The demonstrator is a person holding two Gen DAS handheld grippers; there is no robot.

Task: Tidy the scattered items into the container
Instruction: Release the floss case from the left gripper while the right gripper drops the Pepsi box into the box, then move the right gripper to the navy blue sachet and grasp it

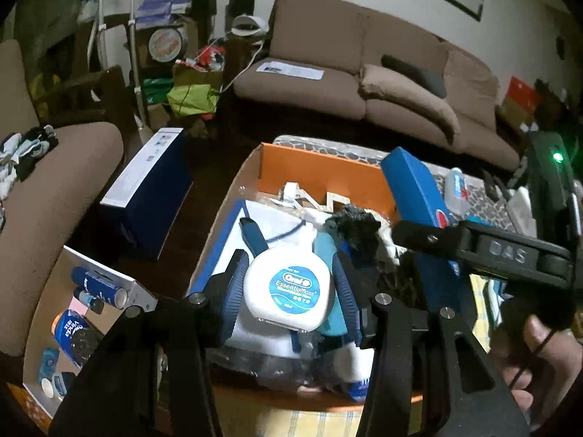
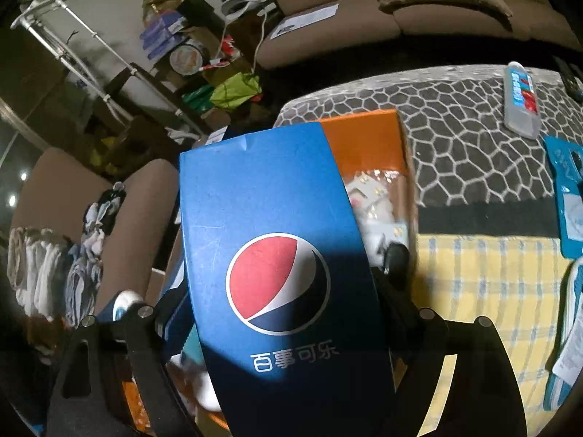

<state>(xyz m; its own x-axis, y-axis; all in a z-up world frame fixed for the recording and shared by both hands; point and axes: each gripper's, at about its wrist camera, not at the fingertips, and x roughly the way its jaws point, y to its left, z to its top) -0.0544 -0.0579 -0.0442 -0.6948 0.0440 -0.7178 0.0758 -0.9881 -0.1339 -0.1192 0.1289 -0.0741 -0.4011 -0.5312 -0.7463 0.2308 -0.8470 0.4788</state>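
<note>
Left hand-held gripper (image 1: pixel 289 291) clamps Oral-B floss (image 1: pixel 289 287) (EssentialFloss label) over the box (image 1: pixel 320 167); right hand-held gripper (image 2: pixel 288 309) clamps a Pepsi carton (image 2: pixel 277 255).

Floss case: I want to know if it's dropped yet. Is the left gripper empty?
No, the left gripper clamps the white floss case between its blue pads, above the orange box.

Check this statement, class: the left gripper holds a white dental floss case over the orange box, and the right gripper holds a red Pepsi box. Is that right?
One detail is wrong. The Pepsi box in the right gripper is blue, not red, as the right wrist view shows. The left gripper does hold the white dental floss case over the orange box.
</note>
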